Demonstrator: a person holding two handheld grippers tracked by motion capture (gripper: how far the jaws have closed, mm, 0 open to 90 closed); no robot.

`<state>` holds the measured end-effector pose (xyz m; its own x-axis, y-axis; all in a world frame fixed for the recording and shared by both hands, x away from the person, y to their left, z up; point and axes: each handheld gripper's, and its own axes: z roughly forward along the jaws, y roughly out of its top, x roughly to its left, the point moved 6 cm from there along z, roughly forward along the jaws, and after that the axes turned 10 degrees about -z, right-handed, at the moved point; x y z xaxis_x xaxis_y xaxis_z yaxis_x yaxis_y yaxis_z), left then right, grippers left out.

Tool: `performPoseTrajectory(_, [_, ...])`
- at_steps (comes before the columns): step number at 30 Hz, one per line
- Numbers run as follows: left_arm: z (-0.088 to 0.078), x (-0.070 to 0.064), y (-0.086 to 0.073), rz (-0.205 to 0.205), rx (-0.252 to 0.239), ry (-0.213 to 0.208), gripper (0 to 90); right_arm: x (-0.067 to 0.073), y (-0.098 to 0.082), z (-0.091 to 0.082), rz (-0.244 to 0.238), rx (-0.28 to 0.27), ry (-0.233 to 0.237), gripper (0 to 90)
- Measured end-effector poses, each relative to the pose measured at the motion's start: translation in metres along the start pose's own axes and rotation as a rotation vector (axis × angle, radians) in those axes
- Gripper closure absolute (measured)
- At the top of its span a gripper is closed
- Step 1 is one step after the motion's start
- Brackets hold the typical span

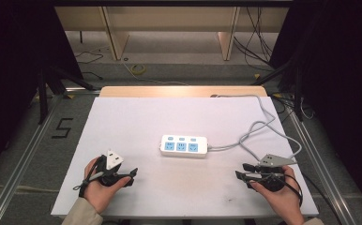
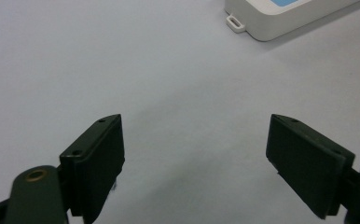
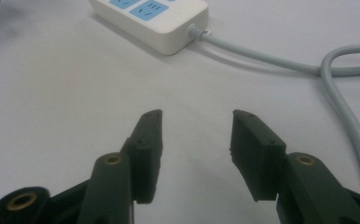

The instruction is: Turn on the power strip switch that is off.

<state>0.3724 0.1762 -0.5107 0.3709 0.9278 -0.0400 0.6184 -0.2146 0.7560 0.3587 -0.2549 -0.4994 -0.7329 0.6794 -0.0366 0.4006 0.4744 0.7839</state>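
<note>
A white power strip [image 1: 184, 146] with blue sockets lies near the middle of the white table [image 1: 137, 117]. Its grey cable [image 1: 259, 126] loops off to the right and runs to the table's back edge. My left gripper [image 1: 133, 174] rests at the front left, held in a hand, jaws wide open and empty. In the left gripper view the strip's corner [image 2: 280, 18] shows at the top right, beyond the gripper [image 2: 194, 140]. My right gripper [image 1: 241, 171] sits at the front right, jaws open with nothing between them. The right gripper view has the strip [image 3: 155, 18] and cable [image 3: 280, 63] ahead of the gripper [image 3: 197, 128].
The table stands on a grey floor marked with a black "5" [image 1: 63, 127] at the left. Wooden furniture legs [image 1: 116, 35] and loose cables [image 1: 259, 42] lie beyond the far edge. Dark drapes flank both sides.
</note>
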Motion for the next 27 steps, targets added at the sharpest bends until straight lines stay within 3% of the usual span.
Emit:
performPoseTrajectory(4, [0.0004, -0.0010, 0.0002, 0.005, -0.002, 0.002, 19.8, 0.0028, -0.0002, -0.0003, -0.004, 0.021, 0.014, 63.6])
performPoseTrajectory(14, [0.0009, -0.0002, 0.0009, 0.007, -0.010, -0.004, 20.3, 0.0070, 0.0031, -0.0002, -0.065, 0.103, 0.010, 89.9])
performPoseTrajectory(27, [0.0020, -0.0015, 0.0009, 0.013, -0.008, -0.002, 20.0, 0.0099, 0.0087, 0.0024, -0.067, 0.143, 0.036, 90.0])
